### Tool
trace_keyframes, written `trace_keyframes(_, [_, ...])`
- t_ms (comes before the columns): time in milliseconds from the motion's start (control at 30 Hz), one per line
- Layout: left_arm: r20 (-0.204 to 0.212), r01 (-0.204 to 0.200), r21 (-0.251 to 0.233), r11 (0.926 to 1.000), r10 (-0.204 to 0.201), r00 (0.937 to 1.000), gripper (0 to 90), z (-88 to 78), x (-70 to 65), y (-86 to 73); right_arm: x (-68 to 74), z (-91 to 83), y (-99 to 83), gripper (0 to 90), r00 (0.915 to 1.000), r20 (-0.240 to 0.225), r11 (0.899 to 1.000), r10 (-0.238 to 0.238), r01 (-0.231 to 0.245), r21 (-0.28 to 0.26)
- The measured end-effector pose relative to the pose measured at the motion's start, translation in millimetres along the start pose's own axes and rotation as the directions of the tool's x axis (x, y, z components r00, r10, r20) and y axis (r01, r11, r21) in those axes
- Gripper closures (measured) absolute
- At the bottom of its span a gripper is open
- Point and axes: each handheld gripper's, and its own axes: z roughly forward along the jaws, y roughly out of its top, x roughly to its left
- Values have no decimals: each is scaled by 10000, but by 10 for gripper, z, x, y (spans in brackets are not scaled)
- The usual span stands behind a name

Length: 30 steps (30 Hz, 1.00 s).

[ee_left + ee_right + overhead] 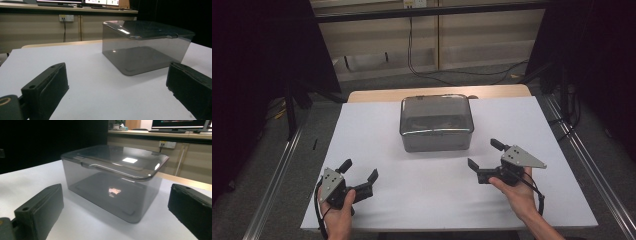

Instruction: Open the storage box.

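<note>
A smoky grey see-through box [436, 122] with its lid on sits at the middle back of the white table [377, 130]. My left gripper [360, 169] rests near the front left, held by a hand, jaws wide apart with nothing between them. My right gripper [484, 153] is at the front right, also open and empty, its jaws aimed at the box. The left gripper view has the box [145, 47] ahead and to the right, beyond the gripper [117, 87]. In the right gripper view the box [112, 180] stands close, straight ahead of the gripper [112, 212].
The white table top ends in a wooden strip [377, 95] at the back. Metal rails [277, 170] run along both sides on the floor. Cables [427, 70] trail on the carpet behind. A desk with monitors [75, 3] stands beyond.
</note>
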Motion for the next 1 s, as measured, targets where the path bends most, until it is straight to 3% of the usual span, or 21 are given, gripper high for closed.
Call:
trace_keyframes(467, [-36, 51, -35, 10000, -51, 10000, 34, -7, 12, 4, 108, 290, 115, 1, 9983, -516, 9995, -277, 285, 146])
trace_keyframes(800, [-9, 32, 29, 10000, -32, 10000, 34, -7, 21, -2, 79, 440, 158, 25, 9972, -666, 9992, -347, 360, 198])
trace_keyframes(1000, [-8, 52, 11, 10000, -52, 10000, 34, -5, 15, -2, 97, 575, 212, 16, 9940, -627, 9951, -894, 918, 359])
